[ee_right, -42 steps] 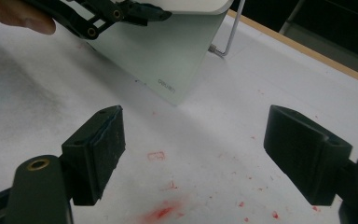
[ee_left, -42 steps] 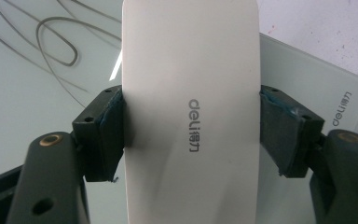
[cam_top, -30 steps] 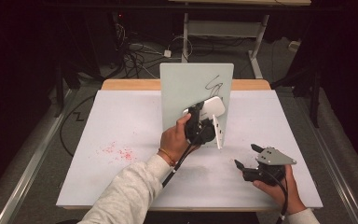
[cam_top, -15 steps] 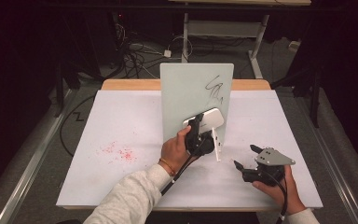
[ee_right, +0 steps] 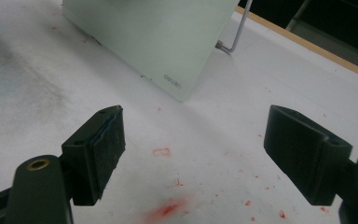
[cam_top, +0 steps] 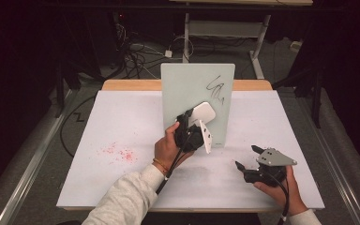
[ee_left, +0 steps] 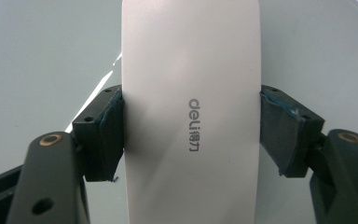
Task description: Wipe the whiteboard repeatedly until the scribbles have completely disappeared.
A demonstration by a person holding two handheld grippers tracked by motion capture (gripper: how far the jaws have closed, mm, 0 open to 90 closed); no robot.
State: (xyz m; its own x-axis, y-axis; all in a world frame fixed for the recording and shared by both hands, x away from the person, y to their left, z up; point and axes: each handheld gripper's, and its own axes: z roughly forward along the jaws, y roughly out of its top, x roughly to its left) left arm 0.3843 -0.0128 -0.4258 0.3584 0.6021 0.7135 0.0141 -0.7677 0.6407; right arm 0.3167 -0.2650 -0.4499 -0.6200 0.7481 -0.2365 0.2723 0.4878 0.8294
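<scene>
Clearly the left gripper (cam_top: 198, 123) is clamped on the white eraser (ee_left: 191, 112), pressed flat to the board (cam_top: 187, 89) ahead. Firm, even strokes toward the scribble (cam_top: 215, 89) would wipe best. Jaws apart, the right gripper (cam_top: 246, 161) rests on the table (cam_top: 122, 117).

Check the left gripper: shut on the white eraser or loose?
Shut on it. In the left gripper view, both pads press the white eraser's sides without a gap, before the glass board.

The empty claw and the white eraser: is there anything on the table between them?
No. In the high view, only bare white table lies between the right claw and the eraser held by the left claw.
</scene>
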